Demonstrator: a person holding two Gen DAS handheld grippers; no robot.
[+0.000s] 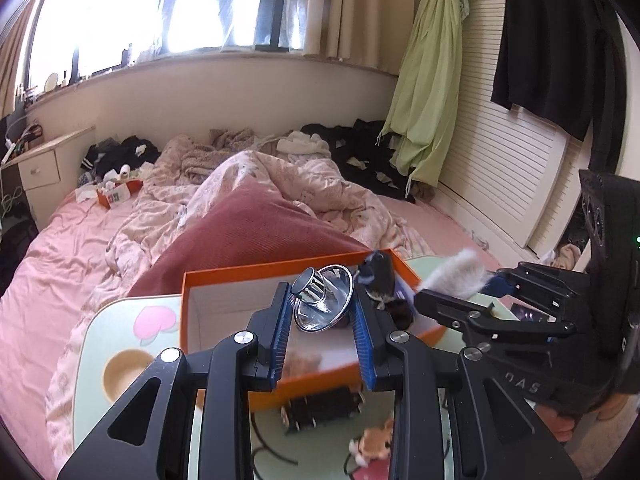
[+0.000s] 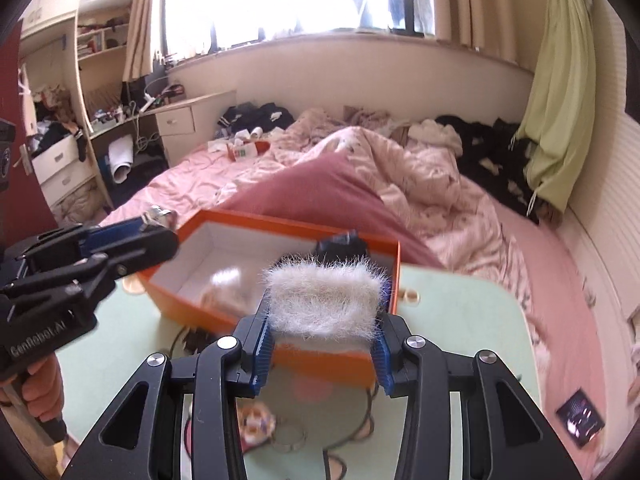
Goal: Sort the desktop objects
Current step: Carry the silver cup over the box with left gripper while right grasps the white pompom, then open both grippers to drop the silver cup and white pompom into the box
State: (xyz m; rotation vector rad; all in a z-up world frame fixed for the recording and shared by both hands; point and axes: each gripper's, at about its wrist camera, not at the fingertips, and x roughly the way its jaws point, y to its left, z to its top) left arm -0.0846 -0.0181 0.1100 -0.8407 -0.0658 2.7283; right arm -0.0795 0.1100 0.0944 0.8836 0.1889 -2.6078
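My left gripper (image 1: 322,304) is shut on a shiny metal funnel-shaped piece (image 1: 323,298) and holds it over the open orange box (image 1: 224,276) on the pale green lap table (image 1: 96,344). My right gripper (image 2: 324,312) is shut on a white fluffy pad (image 2: 323,300) and holds it above the box's near wall (image 2: 328,364). The right gripper shows in the left wrist view (image 1: 456,292) at the box's right end. The left gripper shows in the right wrist view (image 2: 156,228) at the box's left end. A dark item (image 2: 342,245) lies in the box's far corner.
On the table in front of the box lie a dark hair clip (image 1: 320,410), a small plush charm (image 1: 374,446), a black cord (image 1: 276,456) and a metal ring (image 2: 289,440). A dark card (image 2: 580,416) lies at the table's right. The table stands on a messy pink bed (image 2: 560,280).
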